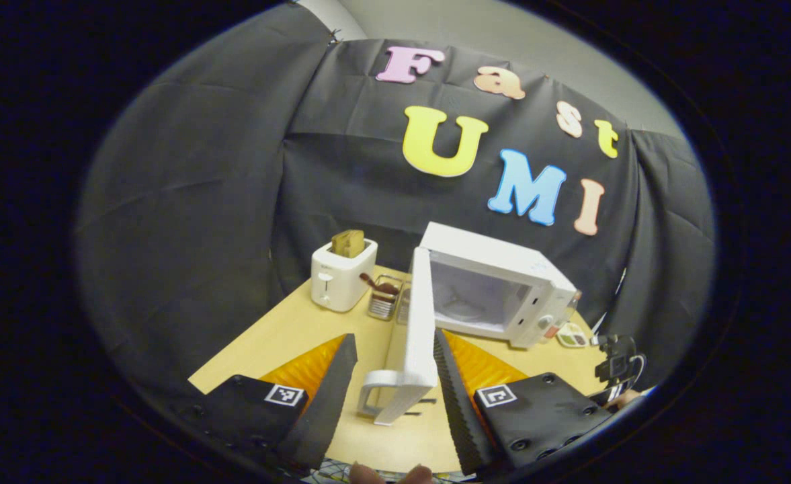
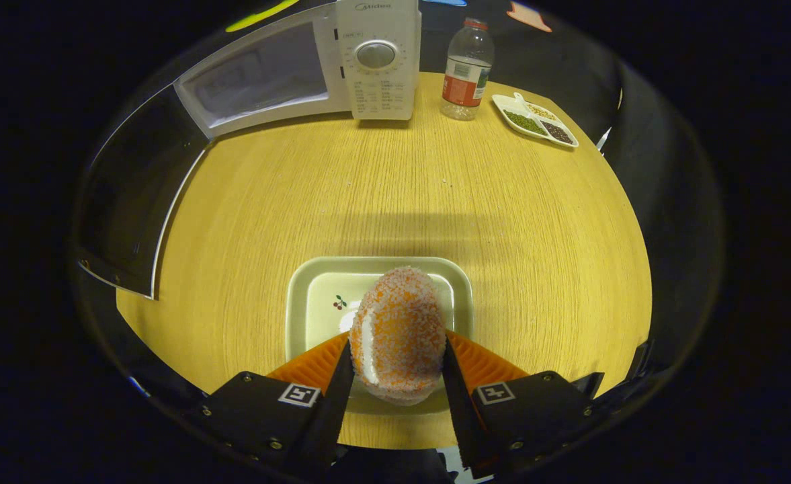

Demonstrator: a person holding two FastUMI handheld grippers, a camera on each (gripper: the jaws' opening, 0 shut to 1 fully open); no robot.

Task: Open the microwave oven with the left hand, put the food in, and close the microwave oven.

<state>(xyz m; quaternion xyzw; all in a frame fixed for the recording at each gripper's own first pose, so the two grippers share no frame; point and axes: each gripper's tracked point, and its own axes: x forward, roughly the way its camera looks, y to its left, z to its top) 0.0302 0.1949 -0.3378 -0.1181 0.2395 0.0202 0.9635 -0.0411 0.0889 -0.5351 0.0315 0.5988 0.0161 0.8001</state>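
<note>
Microwave oven (image 1: 503,289) door (image 1: 419,336) wide open

upper left of the left gripper view: white toaster (image 1: 343,277) holding a bread slice (image 1: 348,243), wire utensil caddy (image 1: 384,299) beside it. upper right of the right gripper view: plastic bottle (image 2: 466,71), divided dish of grains (image 2: 535,119) on wooden table (image 2: 435,195).

One microwave (image 2: 341,67), one toaster (image 1: 343,275), one bottle (image 2: 466,70).
</note>
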